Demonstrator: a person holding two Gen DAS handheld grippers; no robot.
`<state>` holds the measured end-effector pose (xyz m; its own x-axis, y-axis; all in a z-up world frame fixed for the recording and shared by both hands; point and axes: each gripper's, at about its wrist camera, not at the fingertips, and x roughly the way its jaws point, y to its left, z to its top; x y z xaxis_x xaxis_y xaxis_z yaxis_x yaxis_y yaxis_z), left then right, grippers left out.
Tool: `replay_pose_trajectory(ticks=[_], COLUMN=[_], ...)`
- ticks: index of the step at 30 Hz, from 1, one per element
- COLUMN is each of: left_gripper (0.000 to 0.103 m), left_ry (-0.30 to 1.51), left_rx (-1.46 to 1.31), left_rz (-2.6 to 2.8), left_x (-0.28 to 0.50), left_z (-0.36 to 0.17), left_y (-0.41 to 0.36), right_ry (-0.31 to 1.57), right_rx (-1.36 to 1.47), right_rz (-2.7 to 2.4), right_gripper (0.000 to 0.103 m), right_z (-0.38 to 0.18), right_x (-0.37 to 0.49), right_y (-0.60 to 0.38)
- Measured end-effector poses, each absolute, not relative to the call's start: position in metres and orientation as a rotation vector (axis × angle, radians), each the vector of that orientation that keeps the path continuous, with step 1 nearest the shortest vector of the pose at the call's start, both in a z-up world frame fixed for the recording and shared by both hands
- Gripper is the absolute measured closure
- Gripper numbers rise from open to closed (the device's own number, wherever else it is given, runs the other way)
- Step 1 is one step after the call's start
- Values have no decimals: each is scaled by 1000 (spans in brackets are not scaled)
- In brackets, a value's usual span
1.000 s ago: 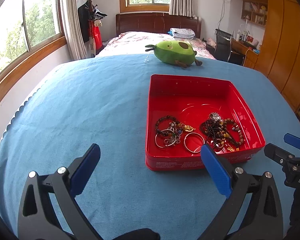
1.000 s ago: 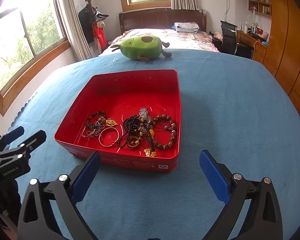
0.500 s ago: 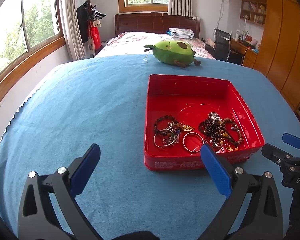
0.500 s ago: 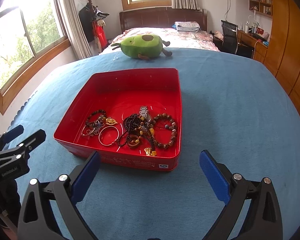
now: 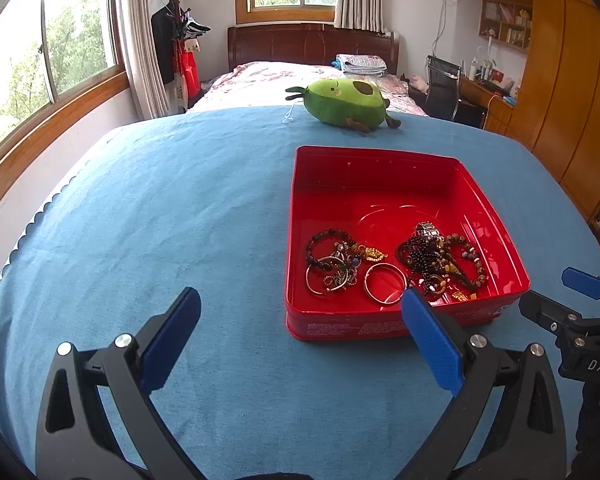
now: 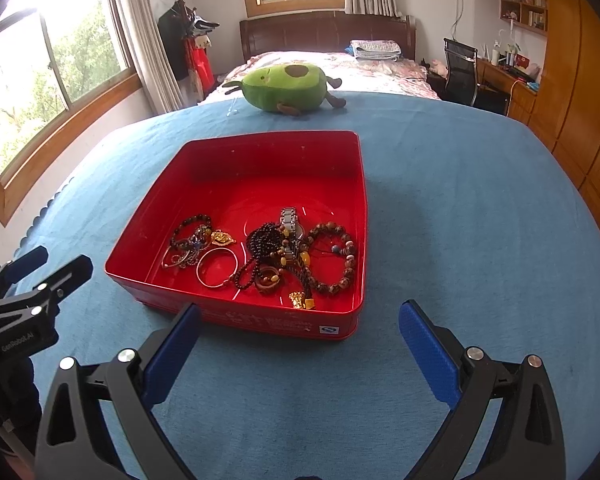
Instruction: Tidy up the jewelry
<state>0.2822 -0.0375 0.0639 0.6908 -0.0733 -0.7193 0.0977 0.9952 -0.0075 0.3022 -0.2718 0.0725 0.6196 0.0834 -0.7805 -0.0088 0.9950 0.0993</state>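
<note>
I see one red tin (image 6: 172,276), square and glossy, sitting on the blue cloth-covered bench (image 6: 460,220) toward its middle. All the jewelry is piled in the tin's near half: two plain metal bangles (image 6: 217,267), one dark beaded bracelet (image 6: 191,226), one brown large-bead bracelet (image 6: 340,258), one black bead strand (image 6: 262,240), one metal watch (image 6: 289,218) and a few gold charms (image 6: 222,237); the tangle hides any finer count. My left gripper (image 5: 300,316) and right gripper (image 6: 299,322) both have their jaws spread wide and hold nothing. Each hovers just short of the tin's near wall, left off its left corner, right off its right corner. One green plush avocado (image 5: 344,101) lies at the bench's far edge.
</note>
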Motion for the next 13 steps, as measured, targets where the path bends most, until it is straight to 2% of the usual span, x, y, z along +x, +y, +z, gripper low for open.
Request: replay_pose_trajectory(ticks=[13], left_gripper=[3], left_ry=[813], left_rx=[41], left_rz=[-97], left_x=[283], left_z=[62], left_y=[-39], right_ry=[902], right_rx=[91], right_rz=[53], right_gripper=[4], right_z=[72], right_x=[303], right_y=[-271])
